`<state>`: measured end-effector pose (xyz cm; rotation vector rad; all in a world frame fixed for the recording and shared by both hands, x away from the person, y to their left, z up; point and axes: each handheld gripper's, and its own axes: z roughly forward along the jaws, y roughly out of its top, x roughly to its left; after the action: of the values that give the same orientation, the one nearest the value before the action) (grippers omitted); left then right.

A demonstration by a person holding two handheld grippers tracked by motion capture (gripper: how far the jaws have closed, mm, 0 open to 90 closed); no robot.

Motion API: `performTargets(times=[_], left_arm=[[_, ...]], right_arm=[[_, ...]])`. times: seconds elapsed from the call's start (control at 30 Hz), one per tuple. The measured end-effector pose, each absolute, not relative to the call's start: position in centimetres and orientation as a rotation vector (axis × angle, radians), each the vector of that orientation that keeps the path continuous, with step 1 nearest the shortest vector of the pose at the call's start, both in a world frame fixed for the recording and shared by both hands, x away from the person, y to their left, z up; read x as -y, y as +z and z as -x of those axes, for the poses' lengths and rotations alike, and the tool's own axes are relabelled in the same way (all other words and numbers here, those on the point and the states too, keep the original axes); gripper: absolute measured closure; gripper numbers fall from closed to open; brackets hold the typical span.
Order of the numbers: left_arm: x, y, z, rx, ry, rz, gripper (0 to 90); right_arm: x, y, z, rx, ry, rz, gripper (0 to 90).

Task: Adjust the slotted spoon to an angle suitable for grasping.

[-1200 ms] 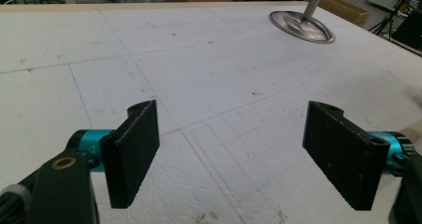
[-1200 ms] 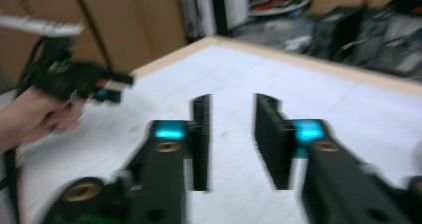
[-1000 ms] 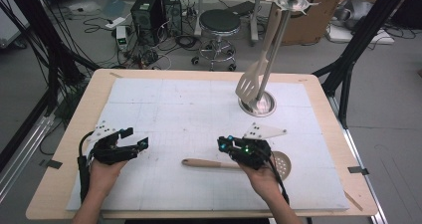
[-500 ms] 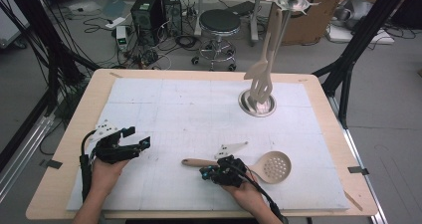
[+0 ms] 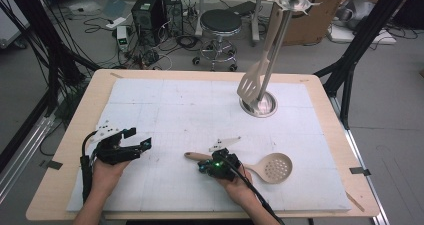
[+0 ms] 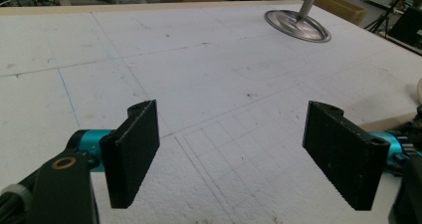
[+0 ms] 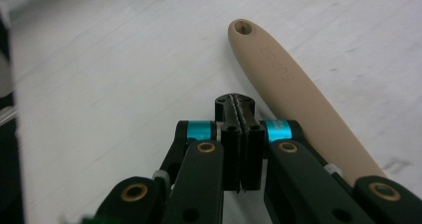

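Observation:
A beige skimmer spoon [image 5: 276, 167] lies flat on the white board, perforated head to the right, handle end [image 5: 190, 156] to the left. My right gripper [image 5: 205, 166] sits low over the board on the near side of the handle. In the right gripper view its jaws [image 7: 235, 102] are pressed together with nothing between them, and the handle [image 7: 288, 89] lies just to their right. My left gripper [image 5: 140, 138] rests at the board's left with its jaws wide apart [image 6: 239, 154] and only bare board between them.
A metal utensil stand [image 5: 258, 105] rises at the back right of the board with a beige slotted spatula [image 5: 251, 85] hanging from it. Its round base [image 6: 297, 25] appears far ahead in the left gripper view. The table edge [image 5: 320, 90] runs close behind the stand.
My right gripper has come down and toward the near left, from over the spoon handle to beside it. The hanging spatula has swung on the stand. The left gripper has stayed put.

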<state>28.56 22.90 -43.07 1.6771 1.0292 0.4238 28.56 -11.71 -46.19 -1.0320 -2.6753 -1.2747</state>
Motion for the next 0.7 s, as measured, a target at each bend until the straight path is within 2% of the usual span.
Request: performTargets(times=[0.47,0.7], left_arm=[[-22.9,-43.1,-28.6,-1.028,0.422,-1.677,23.0],[-23.0,-43.1,-28.6,-1.027,0.422,-1.677,23.0]], right_arm=[[15.8,-45.5,-34.2,2.519,-1.207,1.711,90.0],[18.1,-45.2,-36.6,2.405,-1.174,1.847,90.0]])
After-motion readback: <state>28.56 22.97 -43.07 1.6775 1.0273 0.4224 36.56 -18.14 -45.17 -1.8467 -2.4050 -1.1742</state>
